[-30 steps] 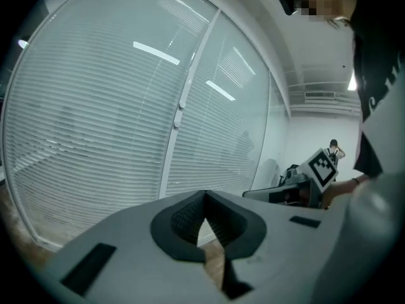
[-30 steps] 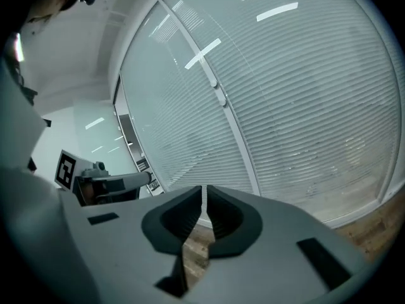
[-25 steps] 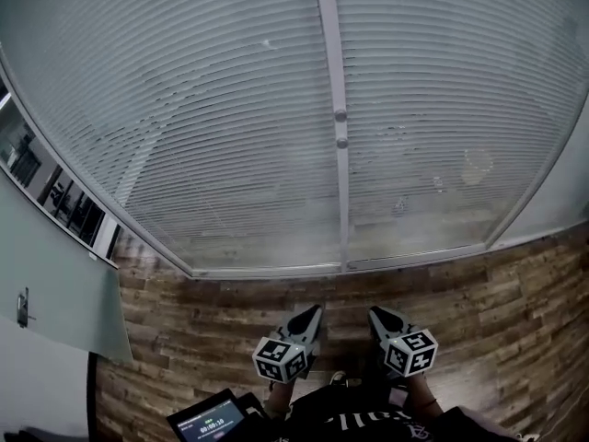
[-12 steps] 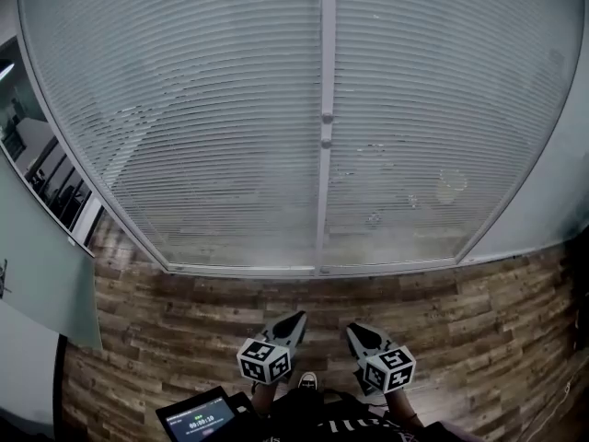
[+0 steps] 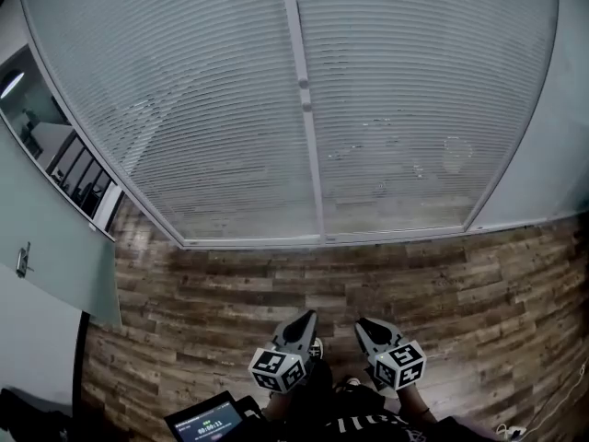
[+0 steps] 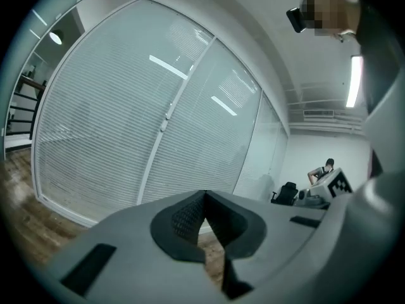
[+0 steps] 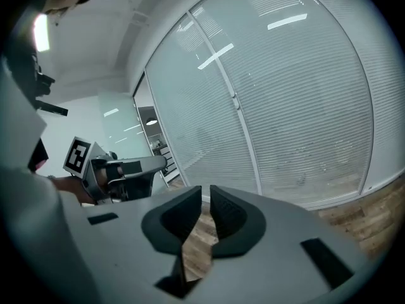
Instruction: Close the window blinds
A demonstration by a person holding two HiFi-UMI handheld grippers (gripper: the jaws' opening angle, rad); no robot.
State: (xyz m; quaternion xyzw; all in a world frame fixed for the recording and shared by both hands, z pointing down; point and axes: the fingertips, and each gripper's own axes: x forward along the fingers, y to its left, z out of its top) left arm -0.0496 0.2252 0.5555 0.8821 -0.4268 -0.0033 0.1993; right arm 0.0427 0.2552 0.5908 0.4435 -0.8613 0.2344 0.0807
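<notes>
The window blinds [image 5: 193, 109] hang with horizontal slats behind two glass panes split by a vertical mullion [image 5: 311, 164]. Two small knobs [image 5: 304, 84] sit on that mullion, also visible as knobs [image 6: 167, 116] in the left gripper view and knobs [image 7: 235, 98] in the right gripper view. My left gripper [image 5: 306, 319] is low, over the wooden floor, well short of the window, with its jaws shut on nothing [image 6: 204, 196]. My right gripper [image 5: 361, 324] is beside it, its jaws all but together with only a thin slit and nothing between them [image 7: 205, 192].
Wood-plank floor [image 5: 221, 288] runs up to the window sill. A frosted glass door with a handle [image 5: 23, 259] stands at the left. A small screen [image 5: 207, 424] hangs at my waist. A person [image 6: 326, 168] and a chair [image 6: 286, 192] are far off to the right.
The view has swung so the mullion now sits further left, and more floor lies before the window. Both grippers stay low, side by side, jaws unchanged.
</notes>
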